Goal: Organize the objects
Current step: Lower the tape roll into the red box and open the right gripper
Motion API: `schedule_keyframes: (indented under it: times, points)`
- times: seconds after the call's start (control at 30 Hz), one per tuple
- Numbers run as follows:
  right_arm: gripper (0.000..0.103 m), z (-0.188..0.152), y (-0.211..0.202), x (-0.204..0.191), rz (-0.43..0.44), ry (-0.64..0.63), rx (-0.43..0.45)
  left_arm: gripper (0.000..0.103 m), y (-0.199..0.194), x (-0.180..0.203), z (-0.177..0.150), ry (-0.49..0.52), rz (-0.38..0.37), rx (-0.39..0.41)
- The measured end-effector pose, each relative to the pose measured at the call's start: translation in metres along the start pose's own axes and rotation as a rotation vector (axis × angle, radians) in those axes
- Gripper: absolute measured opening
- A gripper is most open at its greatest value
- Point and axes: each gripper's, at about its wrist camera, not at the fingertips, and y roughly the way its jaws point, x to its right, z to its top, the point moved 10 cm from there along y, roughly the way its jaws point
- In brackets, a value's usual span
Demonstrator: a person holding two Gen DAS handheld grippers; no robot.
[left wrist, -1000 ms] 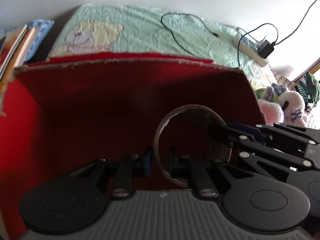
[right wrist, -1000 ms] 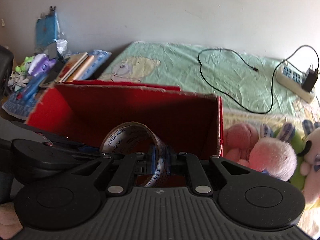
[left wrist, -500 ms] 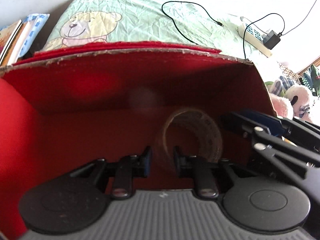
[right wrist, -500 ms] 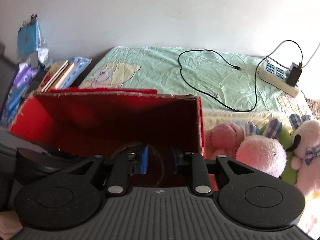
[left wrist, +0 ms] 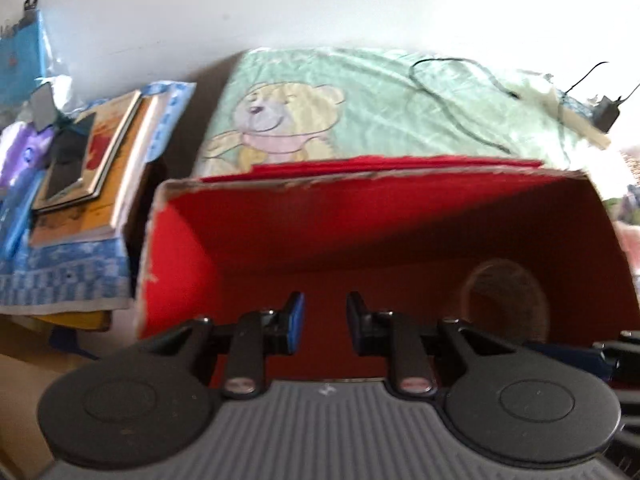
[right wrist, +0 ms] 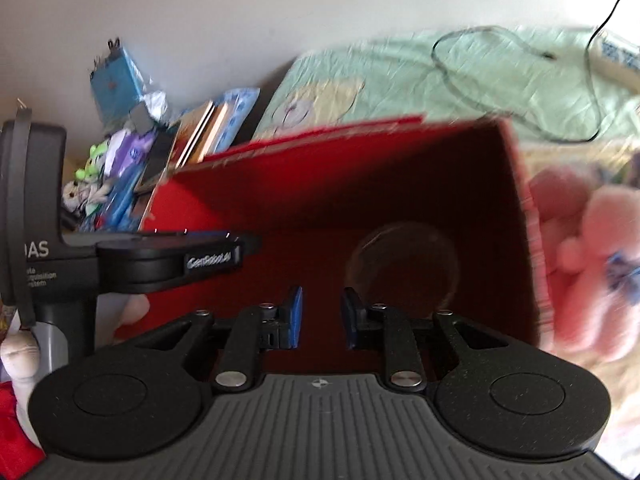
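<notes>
Tape roll (left wrist: pixel 503 300) seen lying inside red box (left wrist: pixel 280 240), left gripper (left wrist: pixel 322 318) and right gripper (right wrist: pixel 319 317) held with jaws parted, nothing gripped.

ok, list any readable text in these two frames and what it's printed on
"GenRobot.ai": white print on the left gripper's black side plate, seen in the right wrist view.
"AS": end of a cut-off word on that gripper's body.
Small lines beneath it: blurred, unreadable.
Book covers, blue packet, tape roll in the red box: no legible text.
</notes>
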Motion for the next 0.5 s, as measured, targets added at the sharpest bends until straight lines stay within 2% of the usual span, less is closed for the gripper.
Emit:
schedule_keyframes:
  times: [0.1, 0.17, 0.23, 0.33, 0.5]
  points:
    - [0.024, -0.004, 0.020, -0.001, -0.009, 0.025, -0.058, 0.023, 0.009, -0.007, -0.008, 0.008, 0.030, -0.020]
    - [0.025, -0.006, 0.029, 0.000, -0.026, 0.032, -0.079, 0.024, 0.011, -0.005, -0.010, 0.005, 0.011, -0.033]
    - [0.022, -0.006, 0.034, 0.004, -0.068, 0.026, -0.078, 0.025, 0.011, -0.004, -0.010, 0.017, 0.013, -0.027]
    - [0.023, -0.003, 0.036, 0.013, -0.100, 0.044, -0.061, 0.029, 0.011, -0.001, -0.011, 0.027, 0.011, -0.037]
    - [0.024, 0.005, 0.037, 0.026, -0.171, 0.054, -0.018, 0.029, 0.013, -0.001, -0.011, 0.031, 0.027, -0.042]
